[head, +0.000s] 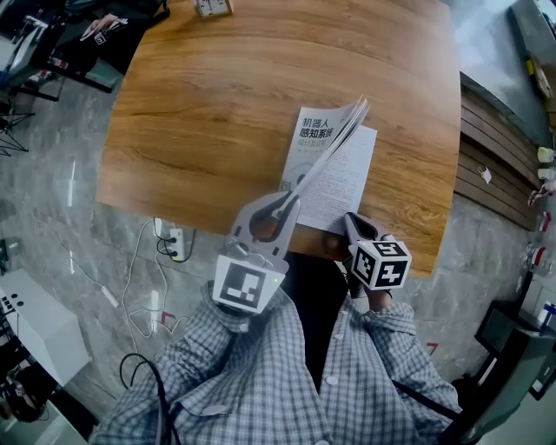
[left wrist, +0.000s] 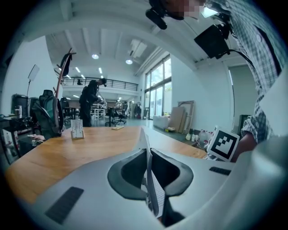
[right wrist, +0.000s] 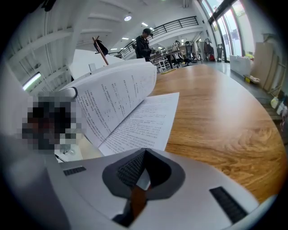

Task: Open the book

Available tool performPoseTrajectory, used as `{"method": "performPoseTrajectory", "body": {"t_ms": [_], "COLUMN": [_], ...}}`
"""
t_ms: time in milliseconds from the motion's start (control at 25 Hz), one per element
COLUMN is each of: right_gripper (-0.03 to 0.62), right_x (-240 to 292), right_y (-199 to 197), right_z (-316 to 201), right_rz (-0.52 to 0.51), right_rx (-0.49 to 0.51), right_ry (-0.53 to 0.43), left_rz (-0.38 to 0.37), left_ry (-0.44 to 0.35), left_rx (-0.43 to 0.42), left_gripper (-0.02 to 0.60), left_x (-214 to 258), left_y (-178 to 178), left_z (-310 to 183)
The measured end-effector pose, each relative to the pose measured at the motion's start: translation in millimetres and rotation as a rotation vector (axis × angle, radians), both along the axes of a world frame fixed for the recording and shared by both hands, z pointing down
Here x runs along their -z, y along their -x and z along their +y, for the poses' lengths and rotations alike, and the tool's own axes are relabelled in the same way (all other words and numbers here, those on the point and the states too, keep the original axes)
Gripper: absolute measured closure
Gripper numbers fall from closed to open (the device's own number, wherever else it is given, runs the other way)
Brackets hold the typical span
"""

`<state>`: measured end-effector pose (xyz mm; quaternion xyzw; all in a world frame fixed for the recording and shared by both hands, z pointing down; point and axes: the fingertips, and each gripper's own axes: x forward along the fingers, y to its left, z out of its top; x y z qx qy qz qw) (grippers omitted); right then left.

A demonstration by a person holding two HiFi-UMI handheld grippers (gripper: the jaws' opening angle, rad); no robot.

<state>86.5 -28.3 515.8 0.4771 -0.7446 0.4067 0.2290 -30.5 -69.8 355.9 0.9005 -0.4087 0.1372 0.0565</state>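
Note:
A white paperback book (head: 337, 174) lies near the front edge of the wooden table (head: 217, 104). Its cover and a sheaf of pages (head: 334, 139) are lifted off the open page below. My left gripper (head: 285, 207) is shut on the lower edge of that lifted sheaf; in the left gripper view the paper (left wrist: 152, 184) runs edge-on between the jaws of the left gripper (left wrist: 147, 152). My right gripper (head: 354, 228) is shut, its tips at the near right corner of the flat printed page (right wrist: 144, 121). In the right gripper view the lifted pages (right wrist: 114, 94) arch up on the left, beyond the right gripper (right wrist: 144, 153).
A small card stand (head: 213, 7) sits at the table's far edge. On the floor to the left lie a power strip and cables (head: 172, 243). Wooden slats (head: 495, 165) line the right side. A person (left wrist: 90, 101) stands far off in the hall.

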Motion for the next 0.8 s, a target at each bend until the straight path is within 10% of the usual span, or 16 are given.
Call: {"method": "performPoseTrajectory", "body": {"t_ms": [320, 800], "right_gripper": [0.574, 0.574], "right_x": [0.0, -2.2], "right_y": [1.7, 0.5], "right_z": [-1.1, -0.6], "right_rz": [0.0, 0.018], "right_rx": [0.009, 0.04], "right_ry": [0.011, 0.018], "left_rz": [0.073, -0.016], "left_ry": [0.066, 0.087], "left_rx": [0.183, 0.269], "left_gripper": [0.548, 0.546], "left_x": [-1.8, -23.9], "left_y": [47.7, 98.0], "left_z": [-7.3, -12.7]}}
